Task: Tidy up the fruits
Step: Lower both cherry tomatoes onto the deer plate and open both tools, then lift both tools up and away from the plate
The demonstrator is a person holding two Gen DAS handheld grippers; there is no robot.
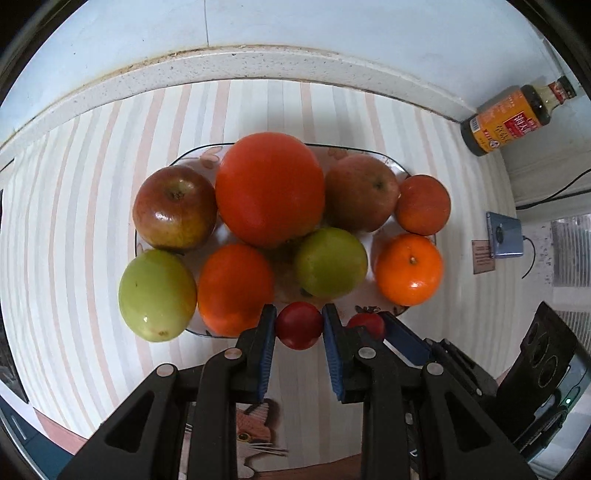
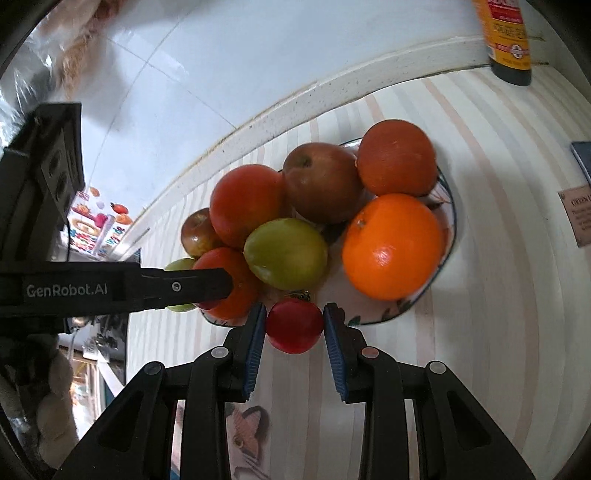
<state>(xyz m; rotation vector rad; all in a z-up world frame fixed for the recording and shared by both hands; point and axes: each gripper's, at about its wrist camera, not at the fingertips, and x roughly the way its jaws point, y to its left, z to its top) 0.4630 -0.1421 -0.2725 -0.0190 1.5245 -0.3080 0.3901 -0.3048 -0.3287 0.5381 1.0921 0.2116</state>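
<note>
Left gripper (image 2: 207,286) w/ "GenRobot.AI" lettering, beside plate (image 2: 448,206).

Home kitchen, by the look: white tiled wall (image 1: 332,33) behind a speckled stone ledge (image 1: 258,62), striped cloth (image 1: 74,221) over the bench, sauce bottle (image 1: 517,118) in the corner, plate (image 2: 448,206) heaped with fruit, phone (image 1: 504,236) charging nearby.

Striped tablecloth (image 1: 92,221) carries fruit plate (image 1: 402,170), sauce bottle (image 1: 513,114), phone (image 1: 504,234), card (image 1: 483,256).
</note>
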